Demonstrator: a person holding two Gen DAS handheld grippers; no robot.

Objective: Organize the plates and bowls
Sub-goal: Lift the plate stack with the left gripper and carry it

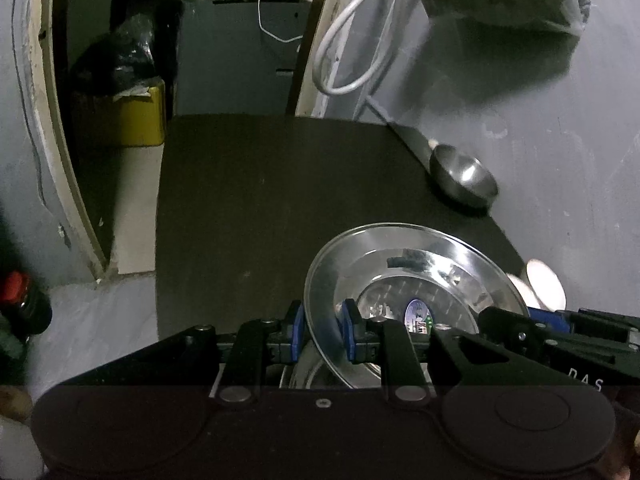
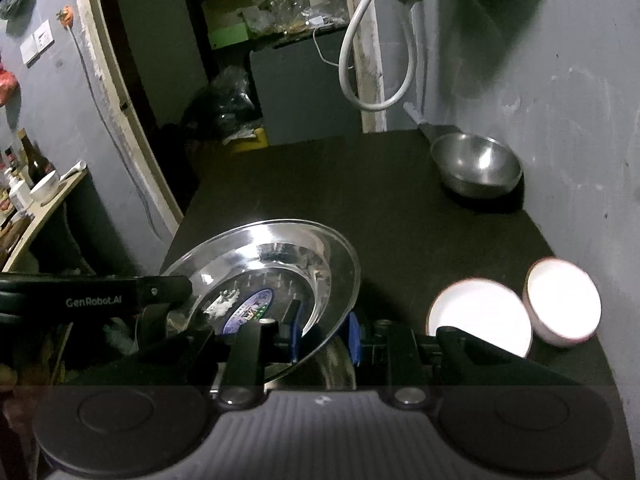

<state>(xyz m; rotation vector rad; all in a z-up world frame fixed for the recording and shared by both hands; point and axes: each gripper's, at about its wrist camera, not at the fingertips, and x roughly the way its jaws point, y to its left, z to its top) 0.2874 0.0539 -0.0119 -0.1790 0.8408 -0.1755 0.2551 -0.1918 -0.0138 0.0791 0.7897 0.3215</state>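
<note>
Dark table carries a steel plate, stiff, light, slick, pinched by opposite rim edges between left gripper and right gripper, near two white bowls

Two black claws, left claw and right claw, with blue pads, silver screws, white "GenRobot.AI" lettering

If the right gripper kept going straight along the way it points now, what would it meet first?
Probably only the bare black table. The right gripper is clamped on the steel plate's rim, carrying it along. The steel bowl sits right of that line, as do the white bowls; depth is uncertain.
</note>
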